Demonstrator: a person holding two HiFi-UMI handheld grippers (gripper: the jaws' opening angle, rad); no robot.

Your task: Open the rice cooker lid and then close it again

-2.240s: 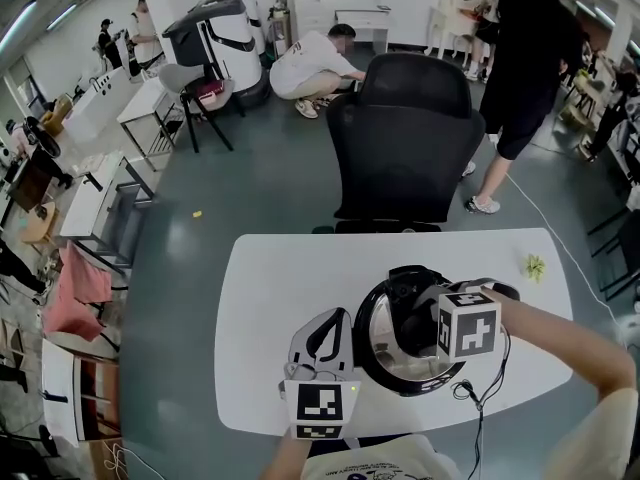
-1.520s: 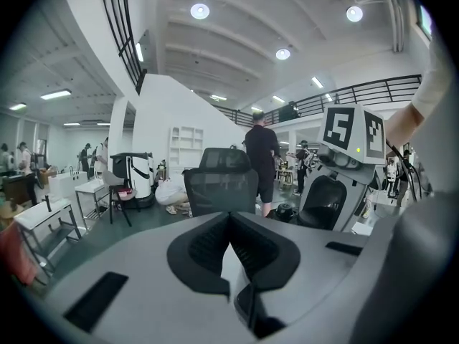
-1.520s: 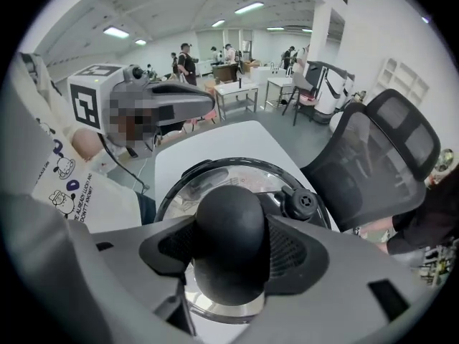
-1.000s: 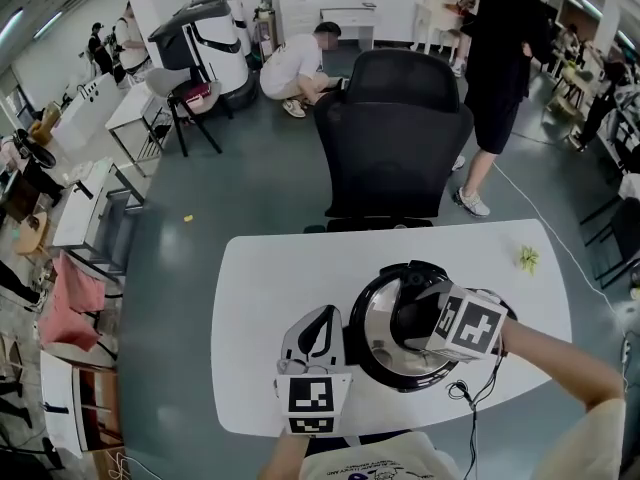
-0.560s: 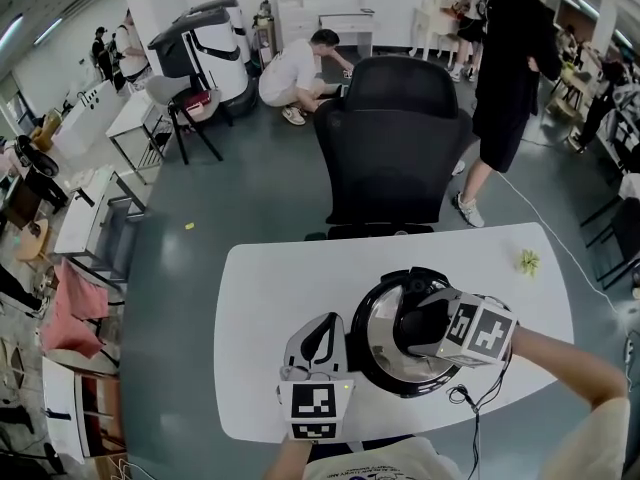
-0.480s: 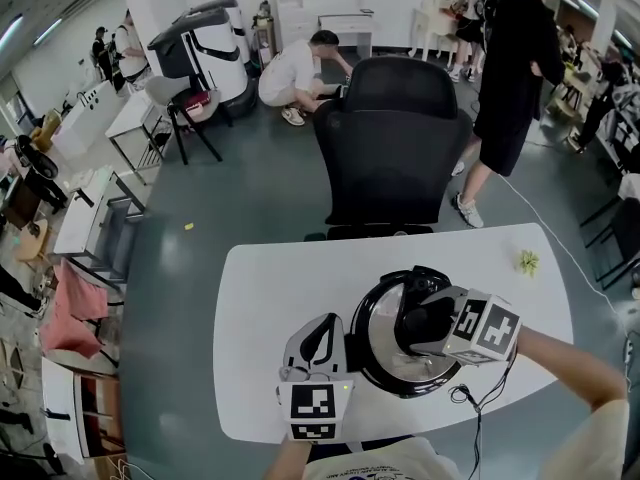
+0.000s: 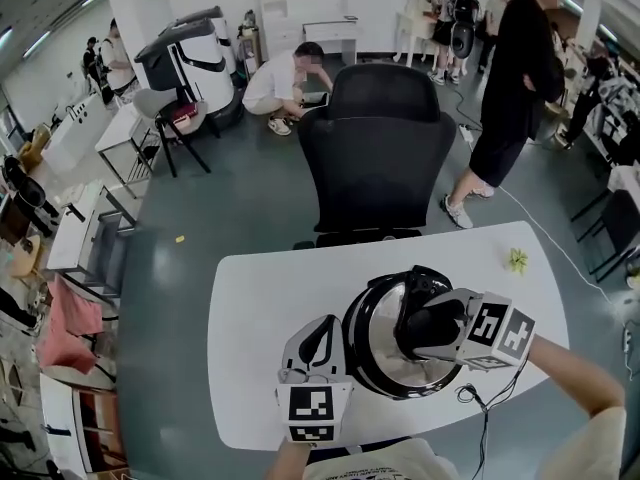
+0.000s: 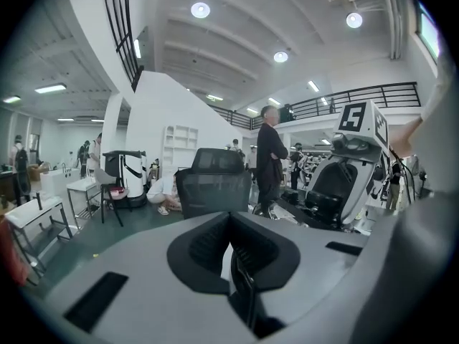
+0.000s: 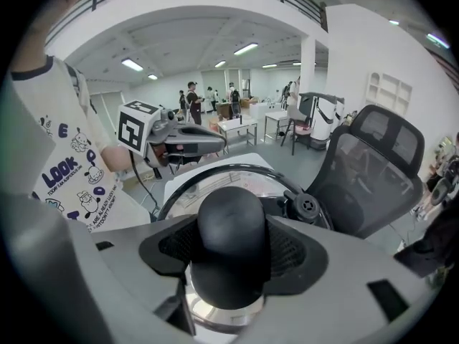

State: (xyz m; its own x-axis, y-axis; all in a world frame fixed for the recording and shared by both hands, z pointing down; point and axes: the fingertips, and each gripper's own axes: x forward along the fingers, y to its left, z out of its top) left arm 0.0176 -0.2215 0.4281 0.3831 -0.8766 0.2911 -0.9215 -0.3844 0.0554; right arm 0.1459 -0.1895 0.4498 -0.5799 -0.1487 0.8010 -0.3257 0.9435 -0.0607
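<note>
In the head view the rice cooker (image 7: 372,366) stands on the white table (image 7: 260,298) toward 5 o'clock of the picture. The right gripper (image 7: 415,326) reaches over it from 3 o'clock, and the left gripper (image 7: 322,323) is just beside it at its 9 o'clock. In the left gripper view the left gripper (image 8: 231,253) has its jaws pressed together with nothing between them. In the right gripper view the right gripper (image 9: 231,256) pinches the black knob (image 9: 231,224) of the shiny lid (image 9: 215,183).

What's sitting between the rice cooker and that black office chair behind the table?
Nothing. In the head view, only a bare strip of the white table separates the rice cooker from the black office chair.
</note>
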